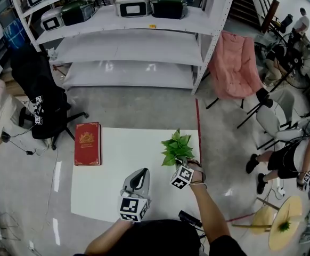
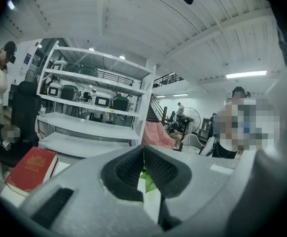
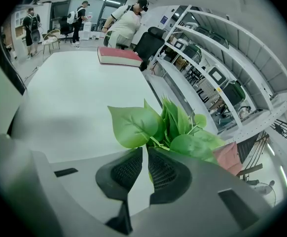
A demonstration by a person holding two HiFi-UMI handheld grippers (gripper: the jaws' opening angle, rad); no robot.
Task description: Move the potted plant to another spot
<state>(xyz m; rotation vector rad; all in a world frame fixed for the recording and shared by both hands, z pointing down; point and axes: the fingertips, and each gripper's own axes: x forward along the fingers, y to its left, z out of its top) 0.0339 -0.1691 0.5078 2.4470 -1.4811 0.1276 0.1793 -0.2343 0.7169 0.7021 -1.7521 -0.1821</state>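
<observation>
Right tool [image 3: 147, 153] narrow, empty, plant [image 3: 169, 128] just beyond; left tool [image 2: 143, 152] likewise. Open wide, then grip low, beneath the leaves.

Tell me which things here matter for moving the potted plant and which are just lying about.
For the job:
potted plant
right claw, closed on it
white table

Lying about:
red book
black office chair
pink chair
shelving with appliances
left claw, shut and empty
</observation>
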